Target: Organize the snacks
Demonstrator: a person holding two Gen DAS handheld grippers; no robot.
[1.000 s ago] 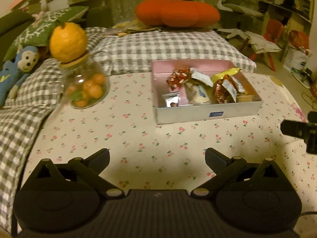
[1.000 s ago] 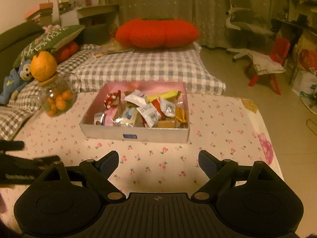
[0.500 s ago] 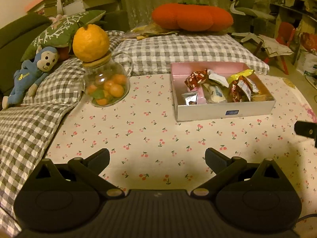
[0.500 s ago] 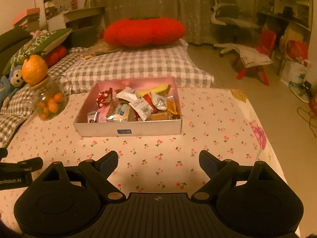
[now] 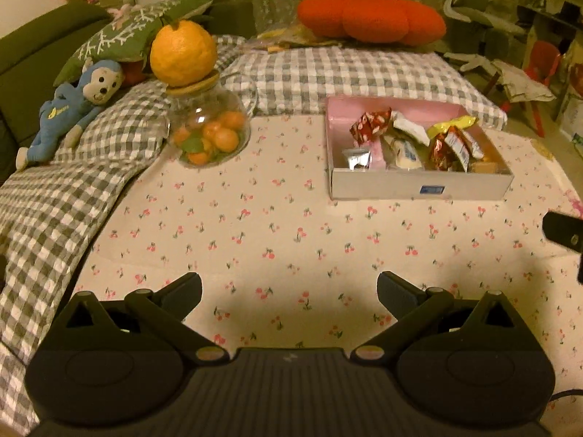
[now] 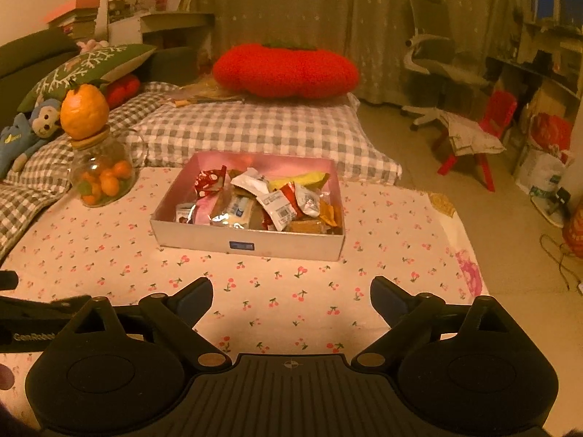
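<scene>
A shallow white box with a pink inside (image 5: 419, 187) (image 6: 251, 242) stands on the cherry-print tablecloth and holds several wrapped snacks (image 5: 408, 138) (image 6: 262, 200). My left gripper (image 5: 289, 287) is open and empty, well short of the box and to its left. My right gripper (image 6: 291, 291) is open and empty, just in front of the box's near wall. Part of the right gripper shows at the right edge of the left wrist view (image 5: 563, 235); the left gripper shows at the lower left of the right wrist view (image 6: 36, 313).
A glass jar of small oranges (image 5: 207, 134) (image 6: 100, 178) with a big orange on its lid stands left of the box. Grey checked cushions (image 5: 346, 76), a blue monkey toy (image 5: 73, 105) and a red pillow (image 6: 284, 69) lie behind. The table edge drops to floor on the right (image 6: 510, 255).
Both grippers have drifted and tilted a little; the box and jar sit slightly lower and larger in view. Both jaws stay open and empty.
</scene>
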